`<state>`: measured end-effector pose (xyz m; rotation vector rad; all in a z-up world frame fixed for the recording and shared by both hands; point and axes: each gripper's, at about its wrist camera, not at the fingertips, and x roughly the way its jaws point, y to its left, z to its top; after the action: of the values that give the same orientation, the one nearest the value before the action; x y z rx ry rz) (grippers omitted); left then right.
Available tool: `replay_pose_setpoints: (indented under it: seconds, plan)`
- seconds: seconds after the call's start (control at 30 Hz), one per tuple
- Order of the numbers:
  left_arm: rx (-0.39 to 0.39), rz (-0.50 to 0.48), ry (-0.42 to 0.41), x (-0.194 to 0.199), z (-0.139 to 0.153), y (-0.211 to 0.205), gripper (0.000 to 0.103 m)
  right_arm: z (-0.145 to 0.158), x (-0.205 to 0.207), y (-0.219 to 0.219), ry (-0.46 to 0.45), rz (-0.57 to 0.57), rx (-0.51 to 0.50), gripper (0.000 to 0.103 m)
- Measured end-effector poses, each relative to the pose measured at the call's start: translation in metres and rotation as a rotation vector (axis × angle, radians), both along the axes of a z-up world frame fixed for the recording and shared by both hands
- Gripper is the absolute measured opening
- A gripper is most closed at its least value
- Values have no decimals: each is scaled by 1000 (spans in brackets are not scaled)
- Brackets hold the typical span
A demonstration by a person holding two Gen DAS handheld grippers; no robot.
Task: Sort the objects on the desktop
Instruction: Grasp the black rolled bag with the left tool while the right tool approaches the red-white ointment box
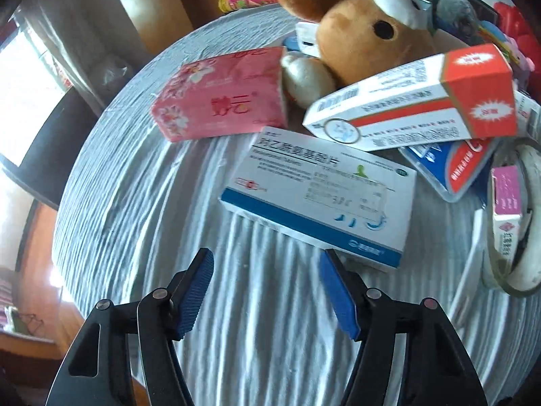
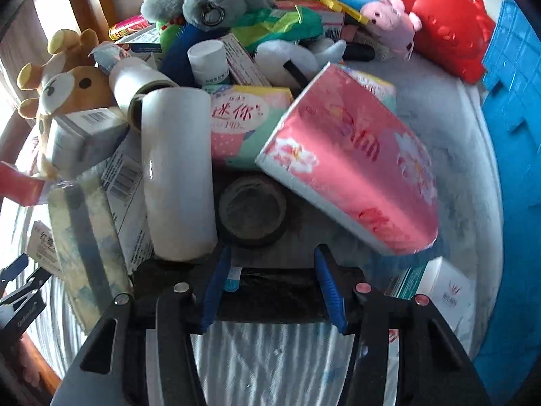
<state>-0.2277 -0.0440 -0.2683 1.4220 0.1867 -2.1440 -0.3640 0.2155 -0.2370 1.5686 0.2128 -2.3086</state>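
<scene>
My left gripper (image 1: 268, 292) is open over bare striped cloth, with nothing between its blue pads. Its right fingertip is close to the near corner of a white and blue medicine box (image 1: 318, 199). Behind that lie a pink tissue pack (image 1: 219, 98) and a red and white box (image 1: 416, 101). My right gripper (image 2: 273, 291) points down at the front of the pile with its pads apart. A black crinkled flat thing (image 2: 270, 297) lies across under both fingers and is wider than the gap. Just ahead are a dark tape roll (image 2: 252, 209), a white roll (image 2: 177, 172) and a tilted pink tissue pack (image 2: 351, 169).
A brown plush bear (image 1: 365, 34) and other soft toys fill the back. A red plastic basket (image 2: 446, 20) and a blue crate (image 2: 514, 135) stand at the right. Boxes and a white bottle (image 2: 208, 61) crowd the left and middle. The round table's edge (image 1: 77, 176) drops off at the left.
</scene>
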Motion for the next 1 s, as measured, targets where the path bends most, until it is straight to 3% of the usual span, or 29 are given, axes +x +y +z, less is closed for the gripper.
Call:
replay_pose_setpoints:
  seconds: [0.17,0.37,0.5,0.6,0.63,0.7,0.77,0.87,1.0]
  plan:
    - [94,-38,12,22,8,14,66,-12,30,8,-59,0,-49,51]
    - [152,-192,36,23,20,69,66,11,62,21,14,5,-61,51]
    - [178,-250,44,25,24,93,66,31,103,19,41,135,-33,51]
    - [189,-308,44,24,25,103,66,27,124,23,55,151,-2,57]
    - [191,-329,44,23,25,106,66,23,127,23,57,154,14,65]
    - [189,-360,49,19,26,117,66,15,129,25,63,142,32,68]
    - [201,-378,59,16,26,125,66,8,122,29,70,107,34,69]
    - [186,-382,54,16,24,137,66,3,110,46,28,34,-39,69]
    - [178,-345,48,12,19,148,66,-7,102,62,-38,6,-52,70]
